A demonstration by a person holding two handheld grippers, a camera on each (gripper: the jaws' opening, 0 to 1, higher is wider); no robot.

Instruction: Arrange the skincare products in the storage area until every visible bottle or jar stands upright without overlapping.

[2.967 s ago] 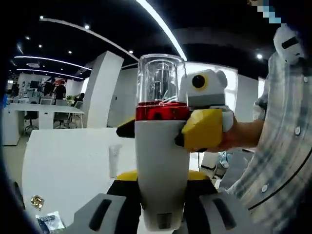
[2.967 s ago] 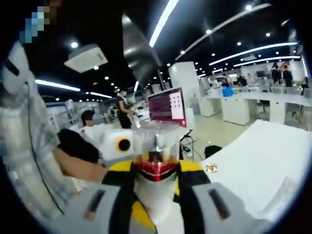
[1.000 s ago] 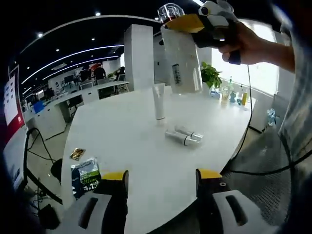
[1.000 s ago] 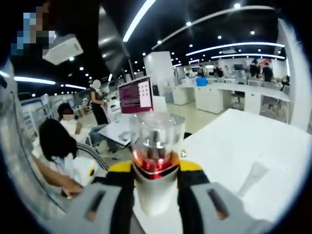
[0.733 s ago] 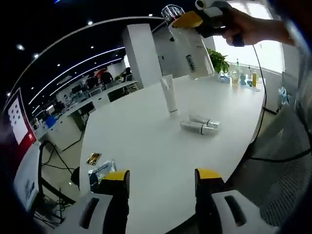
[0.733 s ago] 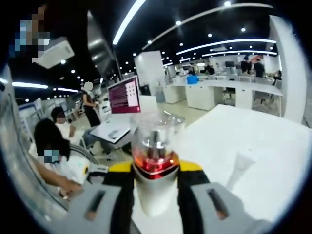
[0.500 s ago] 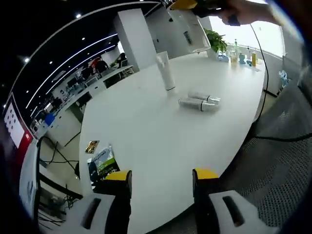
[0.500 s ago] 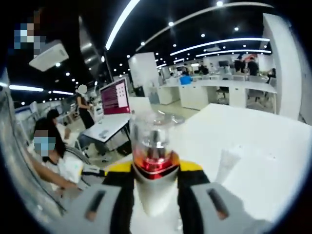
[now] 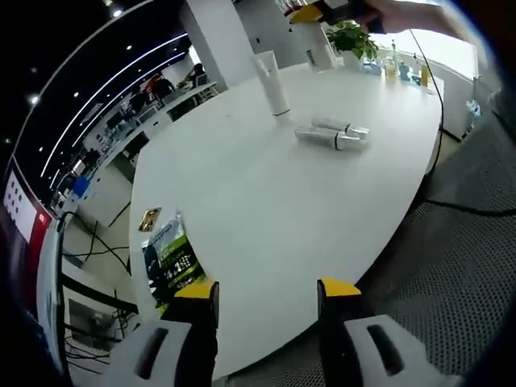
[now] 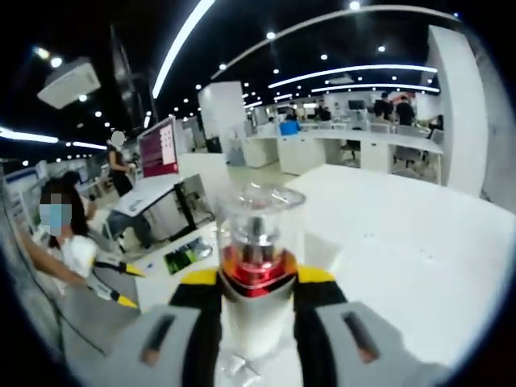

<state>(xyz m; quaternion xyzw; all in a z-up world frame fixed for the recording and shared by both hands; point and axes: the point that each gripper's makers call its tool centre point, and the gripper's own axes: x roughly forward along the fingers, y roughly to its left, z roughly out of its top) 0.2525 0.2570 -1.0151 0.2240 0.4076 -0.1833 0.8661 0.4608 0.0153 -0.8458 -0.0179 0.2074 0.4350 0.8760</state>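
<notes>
White table [image 9: 266, 201] broad and bare ahead of open left gripper [image 9: 266, 292]. Obstacles: packets [image 9: 169, 258] at near-left edge, two lying bottles [image 9: 332, 134] mid-far, upright tube [image 9: 272, 83] beyond. Right gripper [image 10: 256, 282] clamps pump bottle [image 10: 256, 266], blocking own forward path.

White bottle [image 10: 256, 318] with red collar, white table [image 9: 266, 193], green packet [image 9: 171, 260].
</notes>
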